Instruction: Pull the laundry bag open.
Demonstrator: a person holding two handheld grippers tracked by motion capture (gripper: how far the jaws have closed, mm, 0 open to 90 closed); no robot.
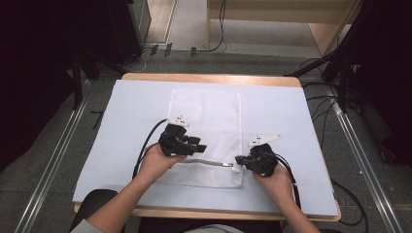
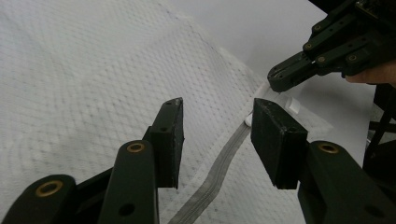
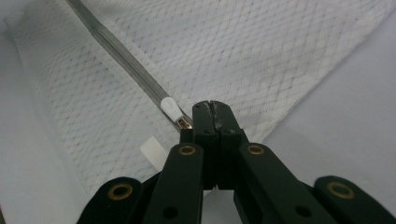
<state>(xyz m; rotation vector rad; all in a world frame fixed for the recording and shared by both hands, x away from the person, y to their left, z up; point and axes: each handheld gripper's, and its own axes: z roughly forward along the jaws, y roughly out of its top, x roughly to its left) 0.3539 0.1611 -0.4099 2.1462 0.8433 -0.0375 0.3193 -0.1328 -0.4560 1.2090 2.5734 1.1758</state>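
Observation:
A white mesh bag (image 1: 206, 121) lies flat on the table, with its grey zipper (image 1: 204, 162) running across near the front end. My left gripper (image 1: 199, 145) hovers open over the zipper (image 2: 219, 168), one jaw on each side and nothing touching the pads; the white zipper pull (image 2: 247, 122) shows just beyond them. My right gripper (image 1: 239, 161) is at the bag's right edge, its jaws shut together (image 3: 212, 106) on the mesh right beside the white pull (image 3: 170, 107). From the left gripper view, the right gripper (image 2: 278, 84) pinches the bag's corner.
A pale sheet (image 1: 286, 111) covers the wooden table (image 1: 209, 77). A small white ribbed tab (image 3: 153, 150) sticks out of the bag's edge by the right jaws. Cables (image 1: 145, 145) trail from both grippers. Dark stands and cables on the floor flank the table.

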